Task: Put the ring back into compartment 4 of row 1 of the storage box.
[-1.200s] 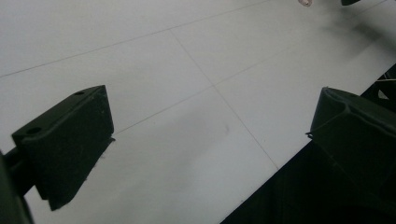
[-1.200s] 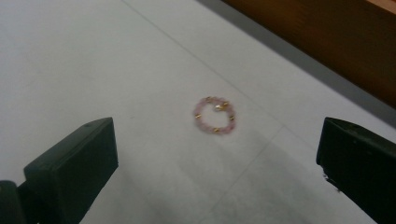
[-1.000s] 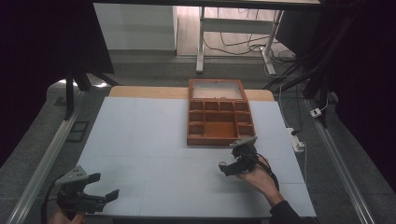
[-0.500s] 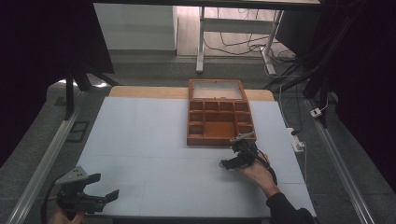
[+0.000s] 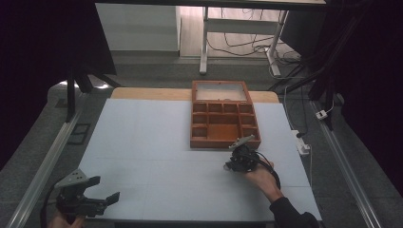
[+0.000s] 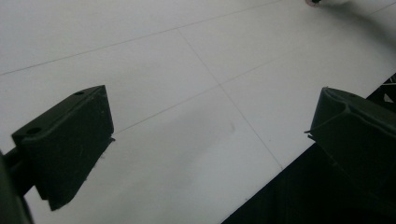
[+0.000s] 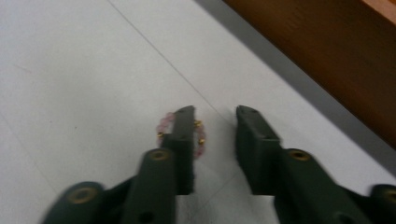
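A small bracelet of pink and gold beads (image 7: 163, 125) lies flat on the white table, just in front of a wooden compartment box (image 5: 224, 142). My right gripper (image 7: 215, 114) is tipped down over it, and its jaws have just been closing. One jaw rests inside the ring, so part of the beads lies between the jaws, and a gap still separates the pads. In the high view the right gripper (image 5: 234, 164) sits close to the box's front wall. My left gripper (image 5: 107, 188) stays at the table's near left corner, wide open with nothing between its jaws (image 6: 215, 121).
The wooden box's side (image 7: 336, 60) runs close along the right gripper's far side. The box has several small compartments and a lidded back section (image 5: 219, 92). The table's front edge (image 6: 280, 168) lies under the left gripper. A power strip (image 5: 301, 142) sits off the right edge.
The right gripper's jaws have narrowed from wide apart to a small gap, and the hand has shifted slightly. The left gripper has stayed where it was.
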{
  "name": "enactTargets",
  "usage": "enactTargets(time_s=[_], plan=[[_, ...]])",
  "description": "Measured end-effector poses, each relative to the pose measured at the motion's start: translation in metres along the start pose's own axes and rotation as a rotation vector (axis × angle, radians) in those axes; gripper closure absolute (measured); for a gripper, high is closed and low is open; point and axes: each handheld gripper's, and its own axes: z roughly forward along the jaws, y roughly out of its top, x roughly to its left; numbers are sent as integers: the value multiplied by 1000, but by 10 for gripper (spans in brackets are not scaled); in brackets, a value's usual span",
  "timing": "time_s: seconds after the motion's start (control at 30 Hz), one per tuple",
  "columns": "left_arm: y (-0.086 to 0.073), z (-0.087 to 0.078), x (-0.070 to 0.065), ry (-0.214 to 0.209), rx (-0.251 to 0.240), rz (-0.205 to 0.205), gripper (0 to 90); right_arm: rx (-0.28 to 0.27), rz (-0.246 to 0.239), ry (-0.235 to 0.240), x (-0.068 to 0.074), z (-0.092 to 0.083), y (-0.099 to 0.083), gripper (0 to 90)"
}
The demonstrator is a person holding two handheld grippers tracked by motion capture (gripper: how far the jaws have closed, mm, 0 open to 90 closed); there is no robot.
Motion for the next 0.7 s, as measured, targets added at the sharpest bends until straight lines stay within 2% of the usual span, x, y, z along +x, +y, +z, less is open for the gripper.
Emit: enactTargets(time_s=[0.07,0.13,0.3,0.5,0.6,0.7], plan=[[0,1,0,6,4,1,0,7,-9,5,1,-1,0,822],[0,1,-1,8,6,1,0,9,-12,14,2,-1,0,870],[0,1,0,7,10,-1,0,19,-8,3,4,-1,1,877],[0,1,0,11,13,-7,0,10,-6,17,4,-4,1,888],[0,1,0,10,14,-7,0,0,-4,19,4,-6,2,888],[0,1,0,9,16,-9,0,-40,-2,13,5,-13,4,888]])
